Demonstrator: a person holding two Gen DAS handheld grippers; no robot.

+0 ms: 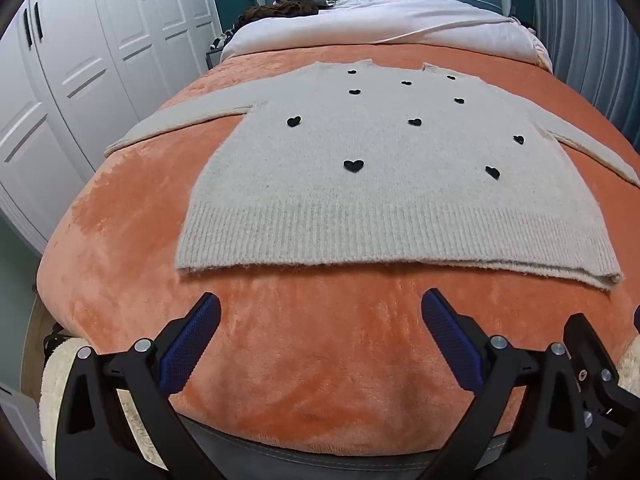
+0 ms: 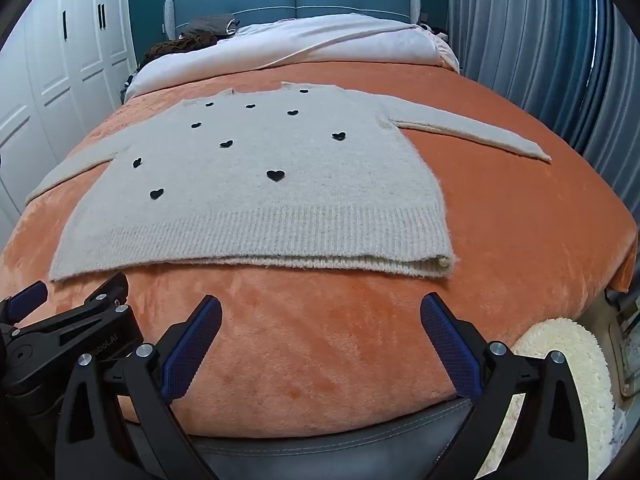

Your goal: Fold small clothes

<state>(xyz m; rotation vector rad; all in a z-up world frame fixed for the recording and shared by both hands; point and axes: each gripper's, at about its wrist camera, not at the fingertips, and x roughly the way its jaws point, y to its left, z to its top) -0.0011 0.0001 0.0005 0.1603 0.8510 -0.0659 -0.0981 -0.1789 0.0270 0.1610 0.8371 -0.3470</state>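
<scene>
Orange blanket [image 1: 320, 360] across the bed, grey heart-dotted sweater [image 1: 380, 184] spread flat, sleeves out, left gripper [image 1: 320, 320] and right gripper [image 2: 320, 320] both gaping, empty, near the hem.

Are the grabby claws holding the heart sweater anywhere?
No. The left gripper and right gripper are both open and empty, short of the sweater hem.

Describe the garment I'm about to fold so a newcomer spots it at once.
Start at the bed with the orange blanket. Flat on its middle lies the grey sweater, sleeves spread sideways, ribbed hem toward the cameras. Unlike the dark clothes near the headboard, it carries small black hearts.
</scene>
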